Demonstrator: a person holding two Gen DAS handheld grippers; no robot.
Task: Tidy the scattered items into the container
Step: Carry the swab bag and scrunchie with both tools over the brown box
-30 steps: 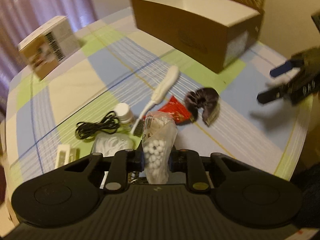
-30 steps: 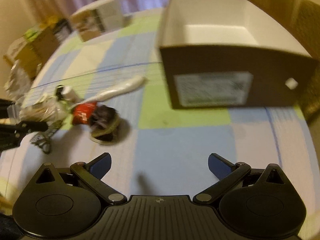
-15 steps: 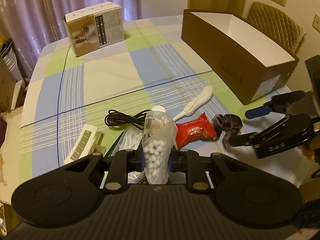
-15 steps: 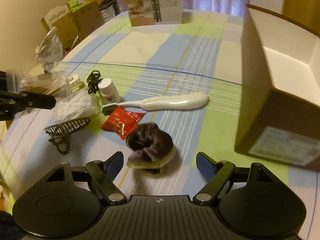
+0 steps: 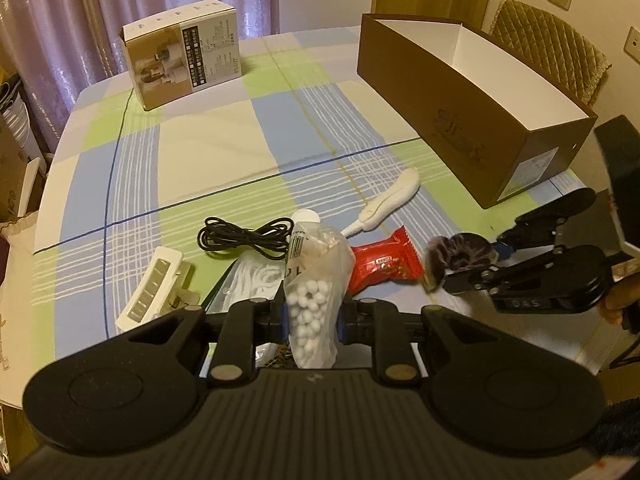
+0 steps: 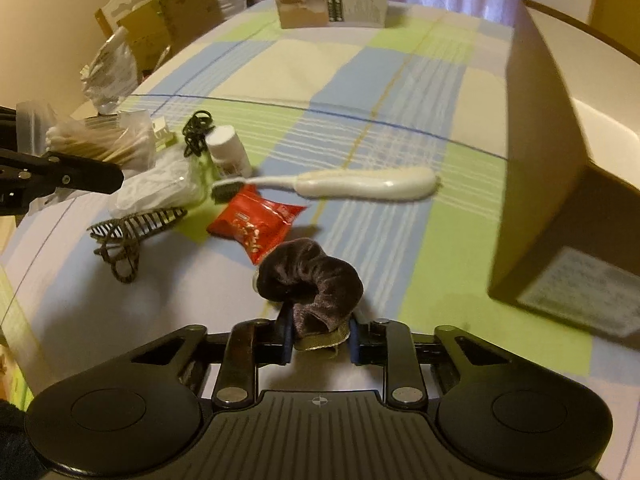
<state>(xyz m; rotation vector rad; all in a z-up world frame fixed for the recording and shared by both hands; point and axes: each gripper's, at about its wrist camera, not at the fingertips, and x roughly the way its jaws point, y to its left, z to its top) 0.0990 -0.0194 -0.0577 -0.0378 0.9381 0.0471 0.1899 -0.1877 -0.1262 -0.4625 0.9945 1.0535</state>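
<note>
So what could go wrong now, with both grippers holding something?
The left gripper pinches only the thin plastic of the bag of cotton swabs, so it might slip out on the way to the box. The right gripper grips the scrunchie by one edge, so it could flop loose. The box wall is tall, so either load might bump it.

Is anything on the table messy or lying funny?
Nothing looks spilled or broken. The toothbrush lies with its bristles resting on the red snack packet, and the black cable sits in a loose tangle. The brown box stands upright; no items show inside it.
</note>
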